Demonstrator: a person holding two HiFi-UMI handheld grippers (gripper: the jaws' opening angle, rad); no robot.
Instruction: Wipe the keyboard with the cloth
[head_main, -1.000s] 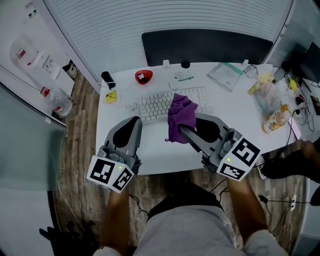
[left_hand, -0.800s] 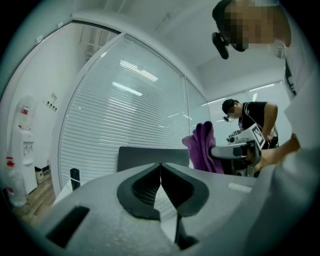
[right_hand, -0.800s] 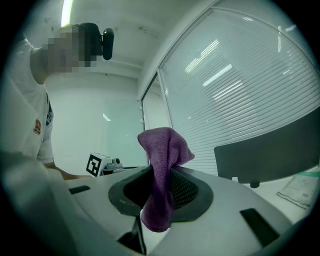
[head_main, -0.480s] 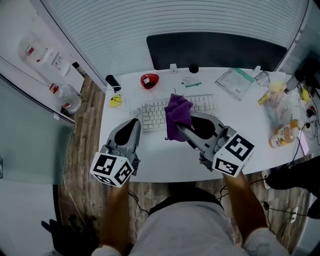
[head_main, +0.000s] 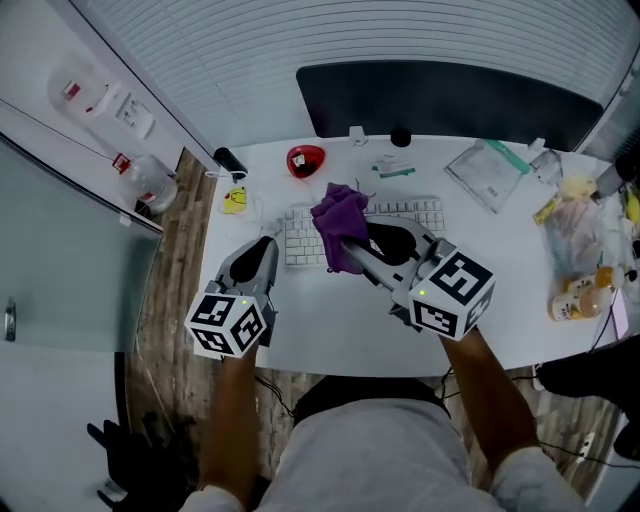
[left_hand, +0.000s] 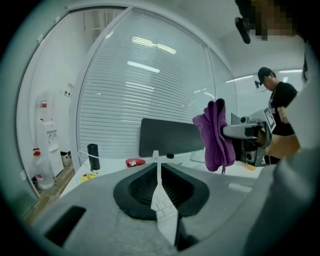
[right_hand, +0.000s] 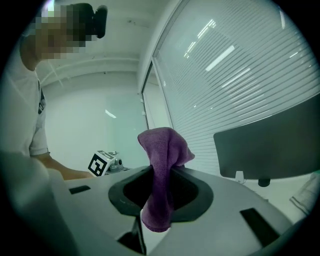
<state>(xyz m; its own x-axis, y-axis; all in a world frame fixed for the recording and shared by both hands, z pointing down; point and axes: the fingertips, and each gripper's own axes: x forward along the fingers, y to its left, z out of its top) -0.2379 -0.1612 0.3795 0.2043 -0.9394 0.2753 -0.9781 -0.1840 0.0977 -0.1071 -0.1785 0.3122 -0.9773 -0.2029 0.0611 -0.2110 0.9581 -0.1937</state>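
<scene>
The left tool (head_main: 264, 245) hovers over the desk (head_main: 330, 325) at its 8 o'clock side, jaws shut together on nothing, tips aimed toward 1 o'clock at the keyboard (head_main: 299, 238). The keyboard lies across the middle of the desk, with a red object (head_main: 306, 158) at its 12 o'clock. At the left tool's 3 o'clock the right tool (head_main: 345, 243) points toward 10 o'clock and clamps the purple cloth (head_main: 338, 212), which bunches above its jaws and hangs below them over the keyboard's middle.
</scene>
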